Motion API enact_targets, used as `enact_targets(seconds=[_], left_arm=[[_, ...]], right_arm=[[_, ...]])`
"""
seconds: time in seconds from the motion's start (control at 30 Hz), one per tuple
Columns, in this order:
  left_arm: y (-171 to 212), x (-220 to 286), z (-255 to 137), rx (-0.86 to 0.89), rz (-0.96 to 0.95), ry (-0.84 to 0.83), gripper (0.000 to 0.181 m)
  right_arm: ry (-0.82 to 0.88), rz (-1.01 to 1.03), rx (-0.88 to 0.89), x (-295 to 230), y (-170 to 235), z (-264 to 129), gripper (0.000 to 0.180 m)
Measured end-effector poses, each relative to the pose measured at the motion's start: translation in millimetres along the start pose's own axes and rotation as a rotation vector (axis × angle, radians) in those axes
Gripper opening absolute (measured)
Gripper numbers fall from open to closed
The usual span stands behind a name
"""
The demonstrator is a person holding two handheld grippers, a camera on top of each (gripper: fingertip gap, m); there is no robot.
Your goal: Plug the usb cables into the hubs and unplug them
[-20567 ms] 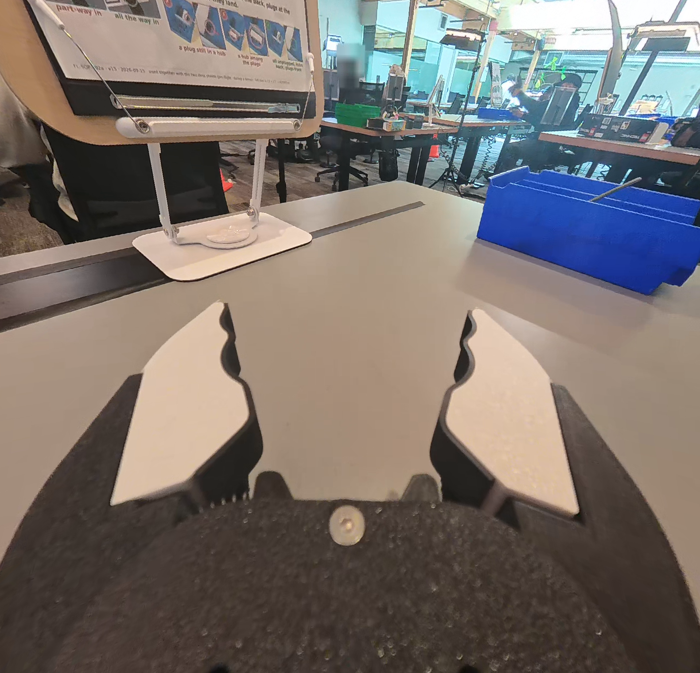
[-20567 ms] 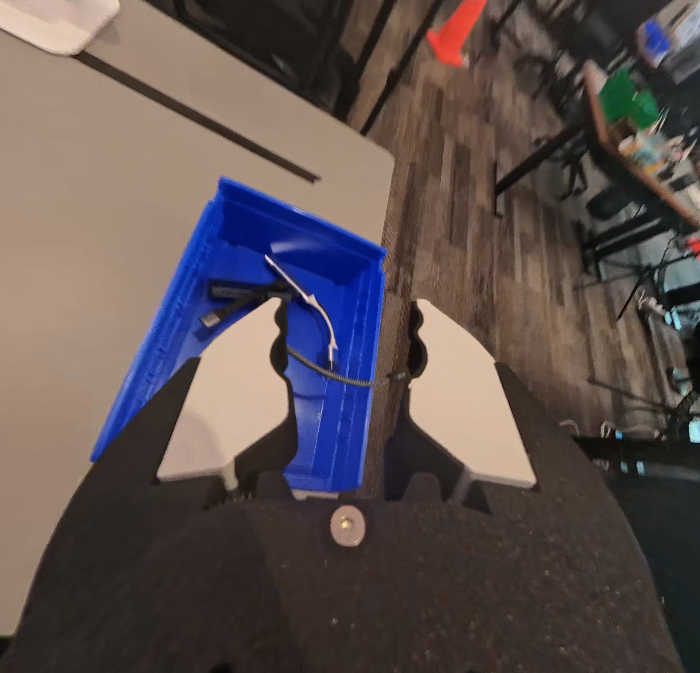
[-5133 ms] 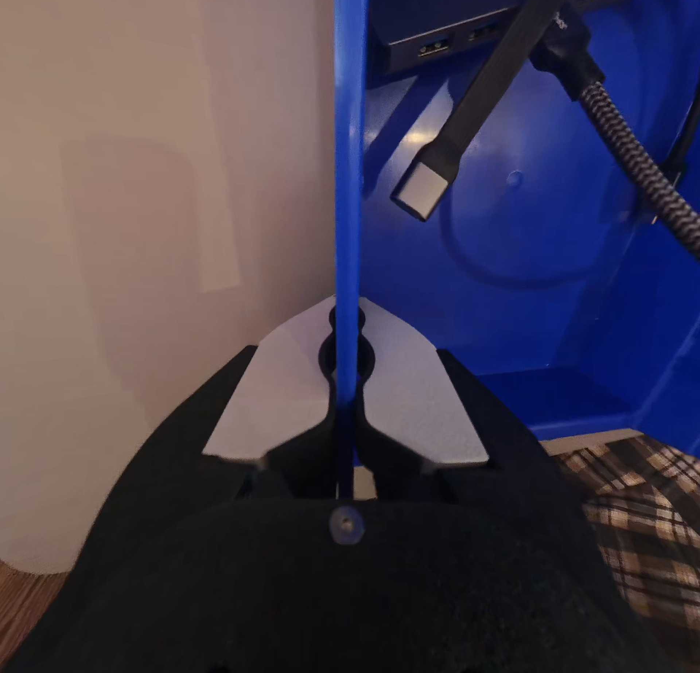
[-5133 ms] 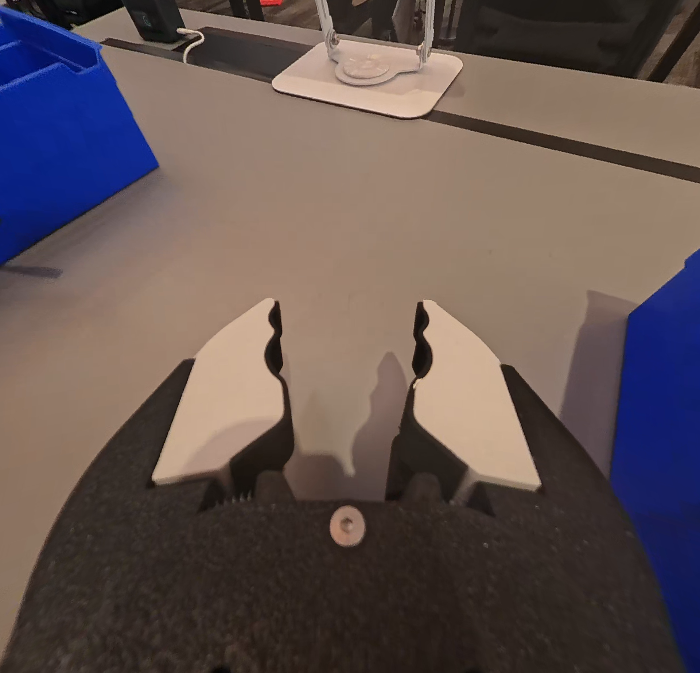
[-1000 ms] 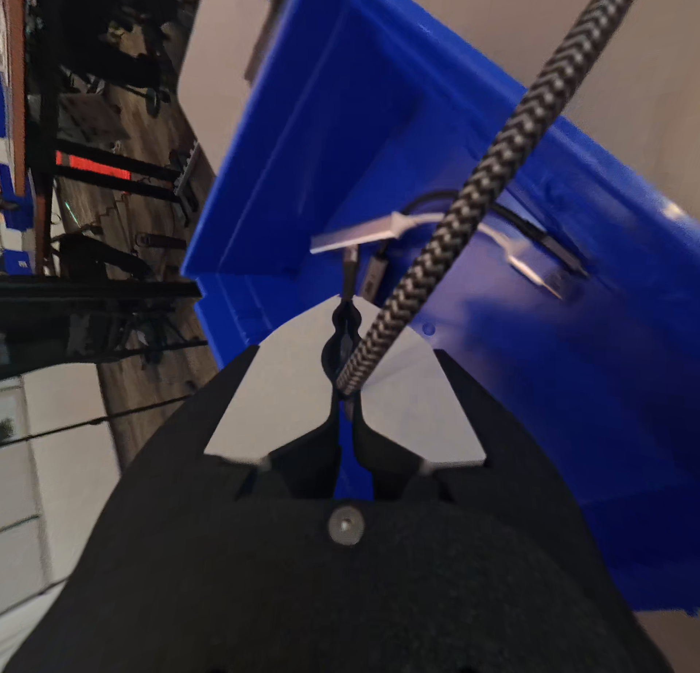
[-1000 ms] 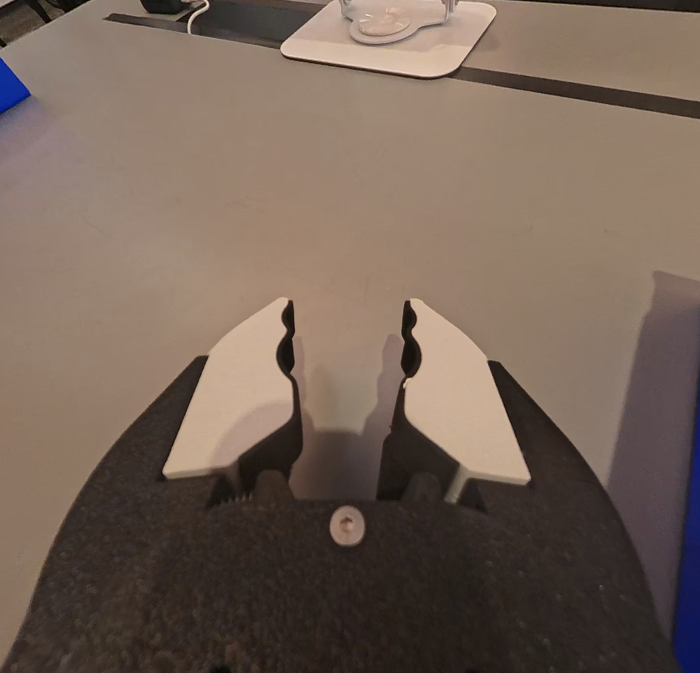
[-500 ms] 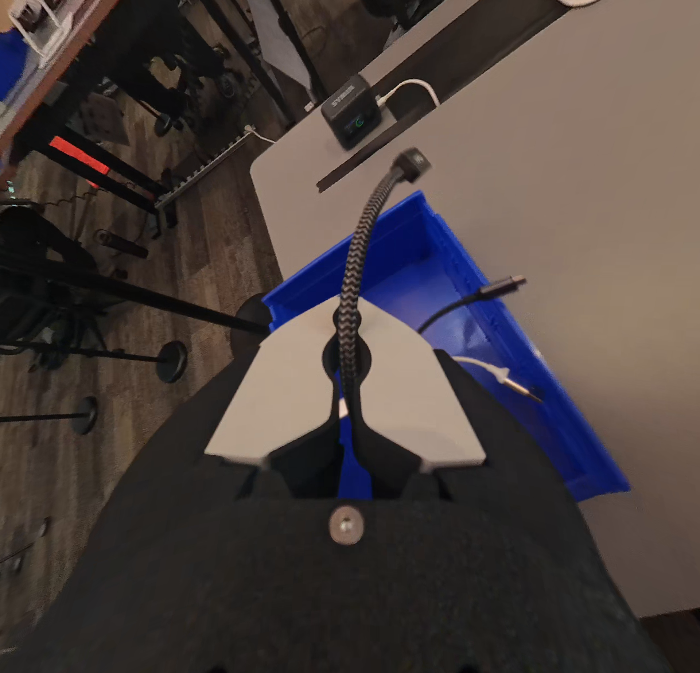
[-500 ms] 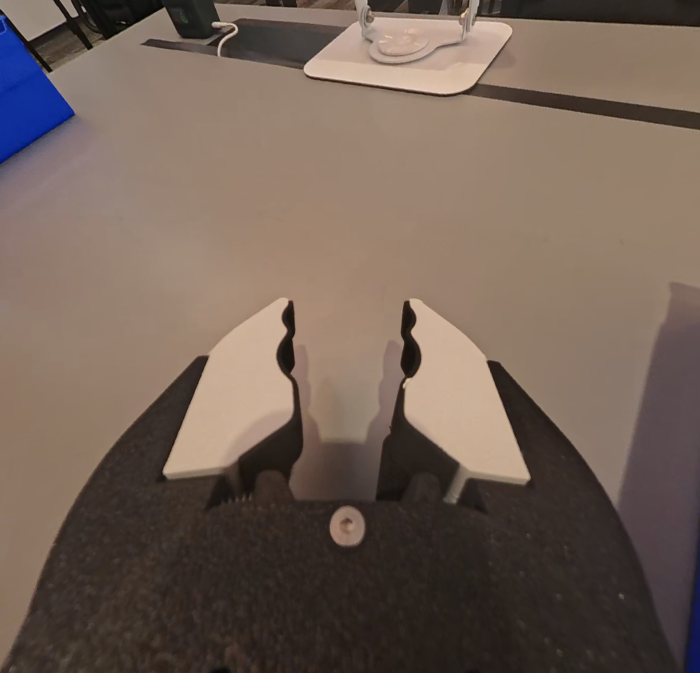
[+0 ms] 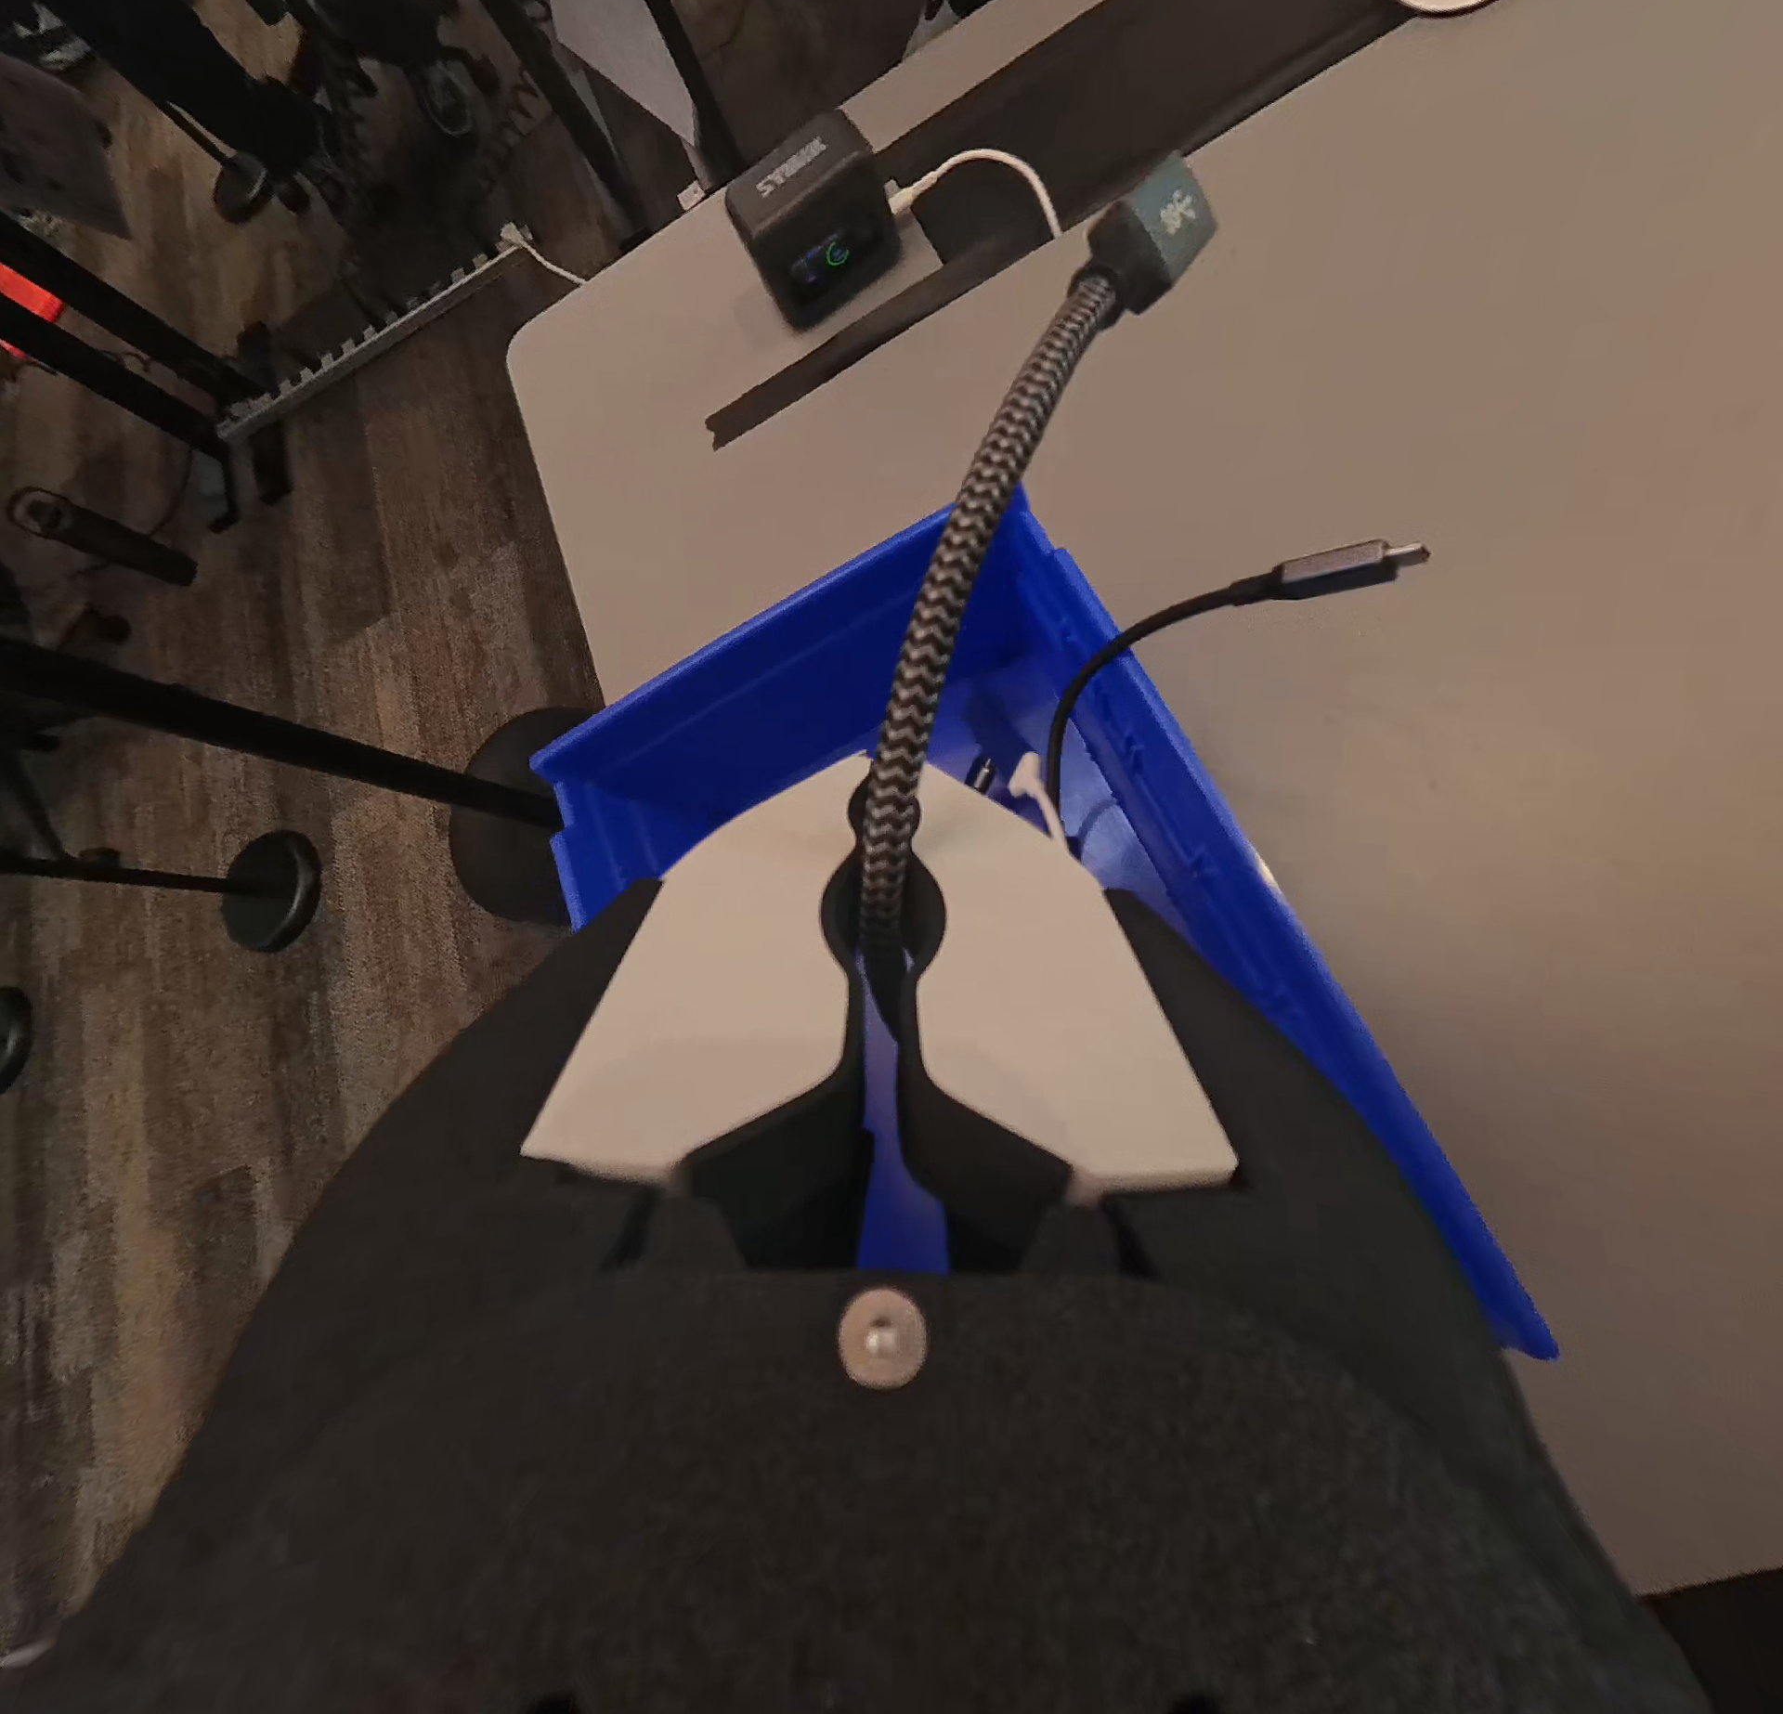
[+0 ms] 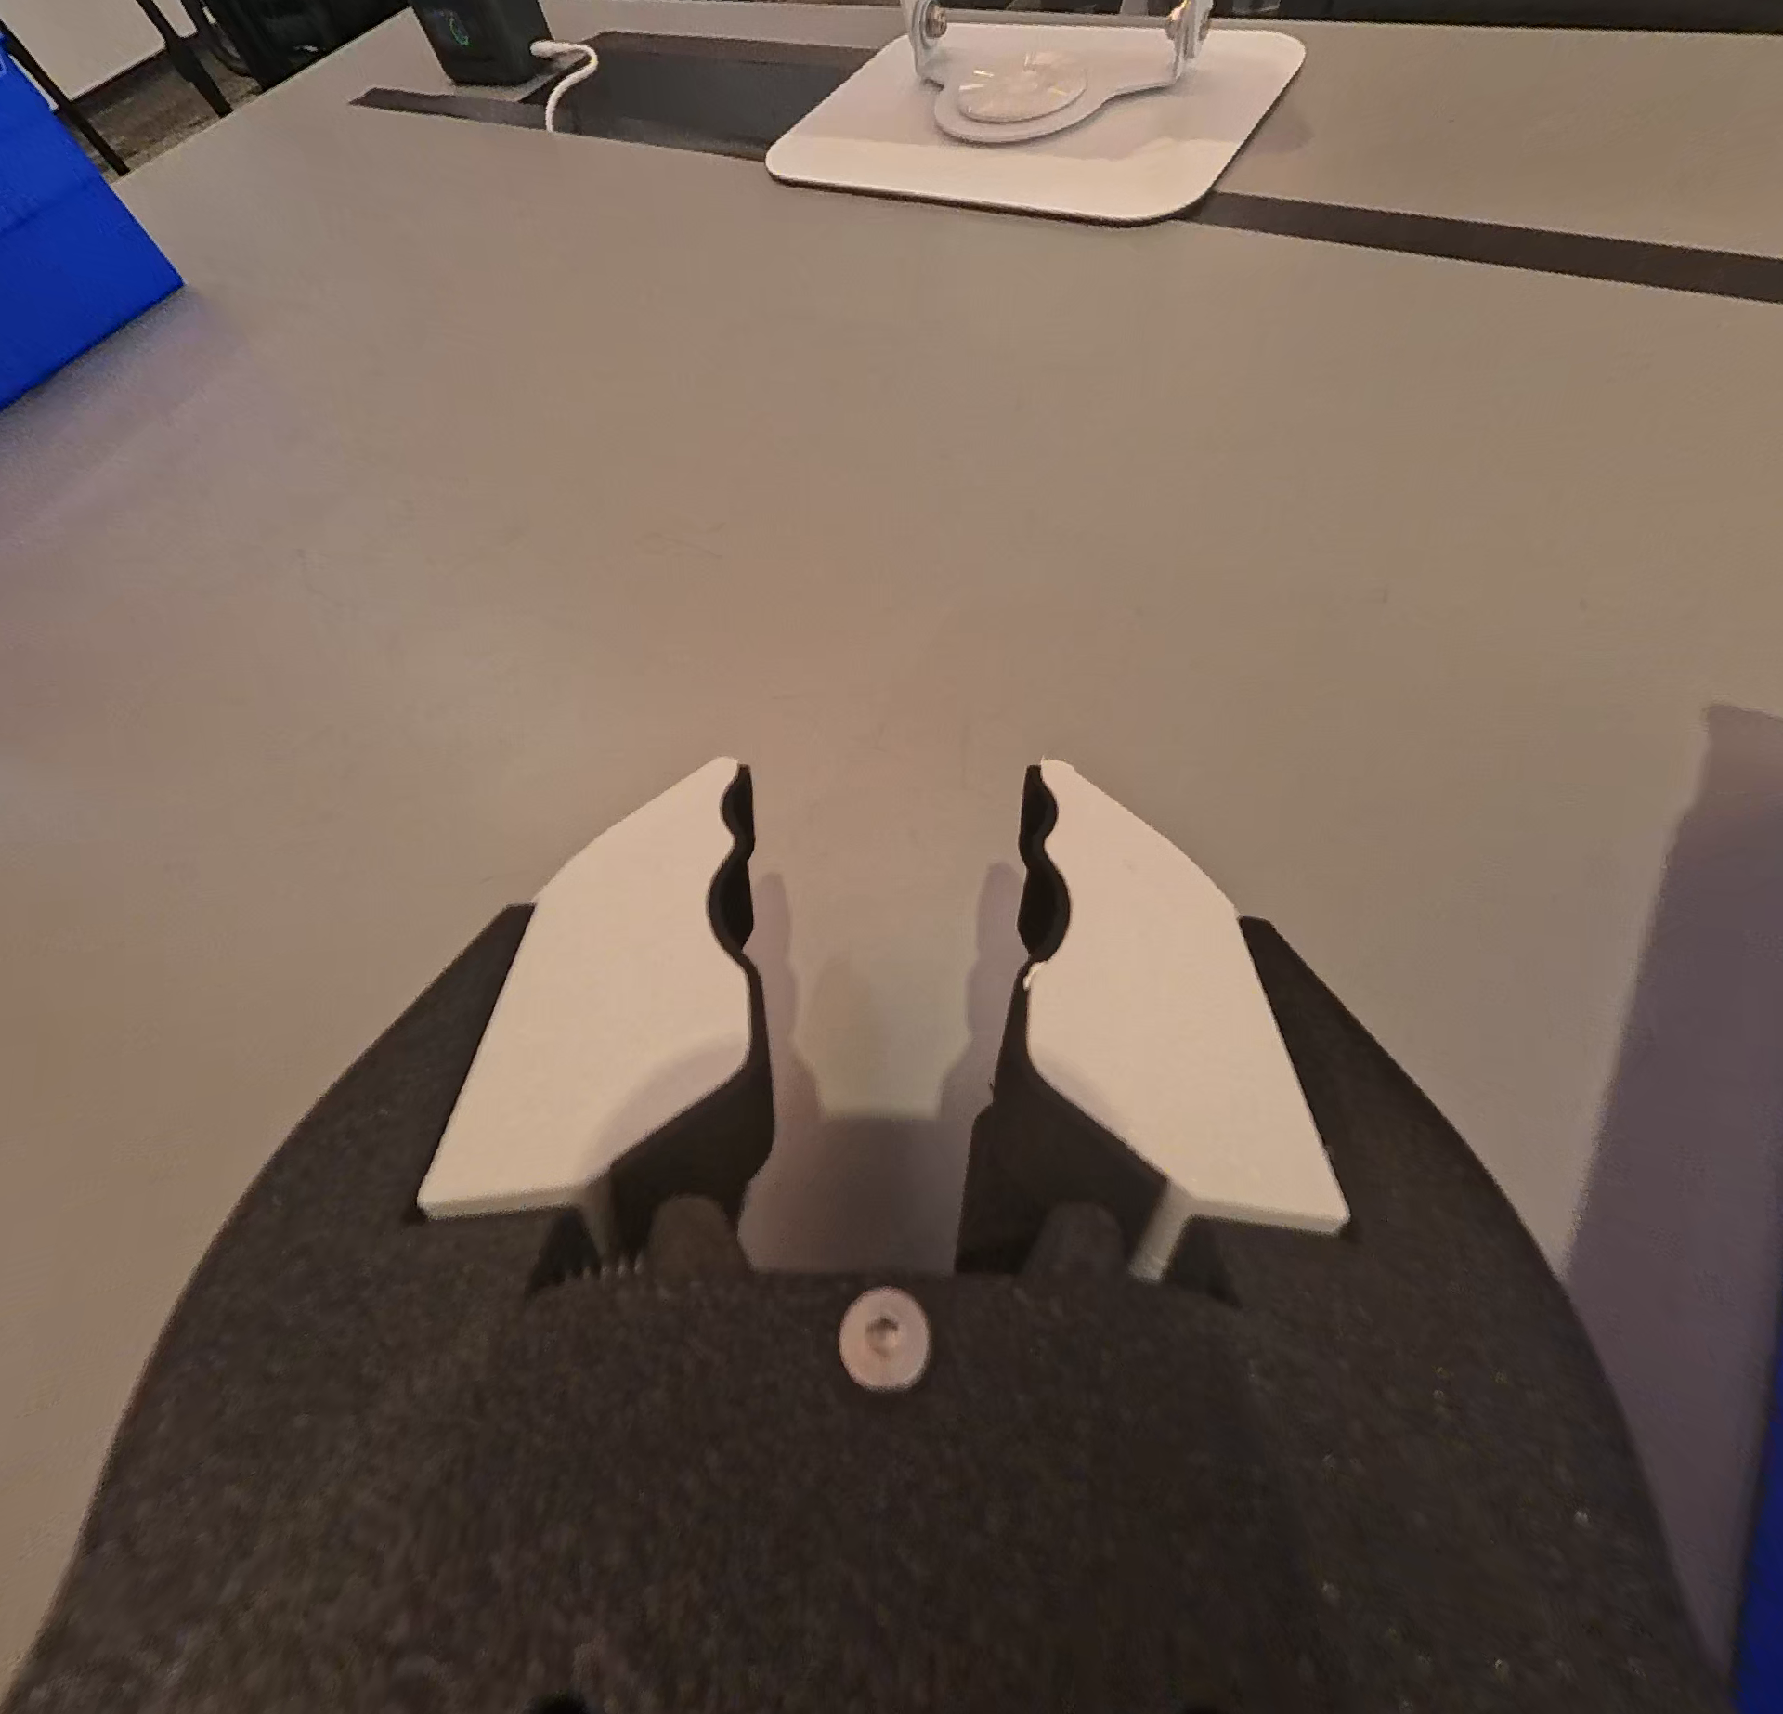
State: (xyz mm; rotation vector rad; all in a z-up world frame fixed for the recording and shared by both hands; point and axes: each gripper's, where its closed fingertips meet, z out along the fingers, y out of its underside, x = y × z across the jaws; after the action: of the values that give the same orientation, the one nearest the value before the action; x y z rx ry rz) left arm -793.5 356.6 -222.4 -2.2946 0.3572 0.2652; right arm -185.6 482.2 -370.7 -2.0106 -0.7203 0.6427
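**Left tongs pinch braided cable, right tongs spread and empty**

Left gripper [image 9: 883, 881] is pressed together on the braided usb cable [image 9: 950, 587], held above the blue bin [image 9: 1245, 906] at the table's [image 9: 1447, 799] left edge. Cable arcs up; its dark plug [image 9: 1148, 245] hangs free in the air. A thin black cable [image 9: 1138, 635] rises out of the bin, connector out past its rim. Black charger block [image 9: 810, 216] sits at the far left corner.

Right gripper [image 10: 888, 785] is spread over bare tabletop, nothing between the fingers. White stand base [image 10: 1042, 139] sits at the far edge.
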Motion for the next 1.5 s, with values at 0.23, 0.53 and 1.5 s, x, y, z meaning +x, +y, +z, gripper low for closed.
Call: enact_targets(seconds=[0.23,0.53,1.5], left_arm=[[8,-35,-28,-0.129,0.028,-0.156,0.000],[49,-27,-22,-0.323,-0.018,-0.093,0.000],[-38,-69,-133,-0.452,0.011,-0.286,0.000]], right_arm=[[-0.006,-0.008,-0.019,-3,3,3,0.052],[-0.011,-0.013,-0.012,-5,1,2,0.052],[-0.017,-0.013,-0.003,-6,-1,0,0.052]])
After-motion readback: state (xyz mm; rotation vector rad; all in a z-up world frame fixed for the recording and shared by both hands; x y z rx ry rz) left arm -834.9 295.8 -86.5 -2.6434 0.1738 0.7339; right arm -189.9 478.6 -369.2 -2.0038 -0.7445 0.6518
